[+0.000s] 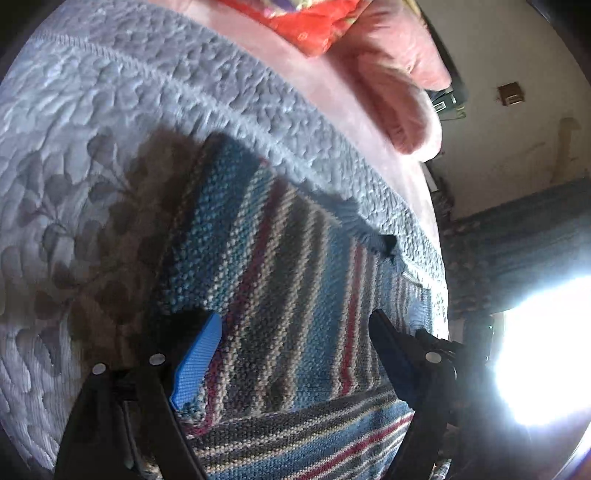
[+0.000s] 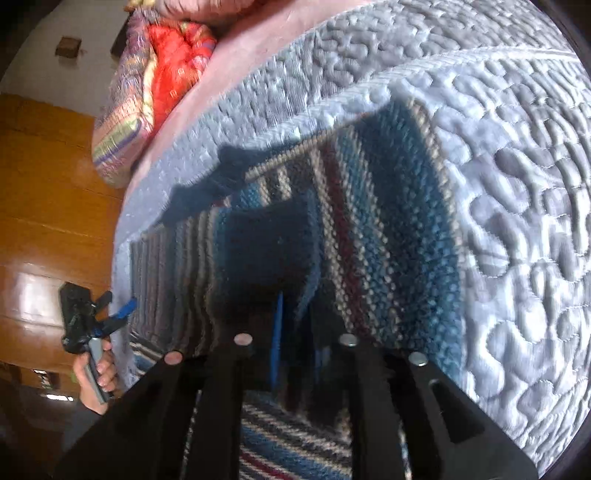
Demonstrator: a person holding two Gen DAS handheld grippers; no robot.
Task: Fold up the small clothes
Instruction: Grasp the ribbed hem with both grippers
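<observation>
A striped knit garment (image 1: 288,258) in blue, grey, cream and dark red lies on a quilted blue-grey bedspread (image 1: 74,155). My left gripper (image 1: 291,347) is open, its fingers wide apart over the garment's near part. Its blue pad (image 1: 195,362) touches a turned-over corner. In the right wrist view the same garment (image 2: 388,229) shows a lifted, shadowed fold. My right gripper (image 2: 295,325) is shut on that fold, with the blue pad (image 2: 276,332) close to the other finger. The left gripper (image 2: 118,310) shows at the garment's left edge, held by a hand (image 2: 96,373).
A red patterned cushion (image 1: 317,26) and pink bedding (image 1: 399,92) lie at the far end of the bed. The bed's edge (image 2: 122,236) drops to a wooden surface (image 2: 48,206) on the left. Glare from a bright light (image 1: 546,350) fills the lower right.
</observation>
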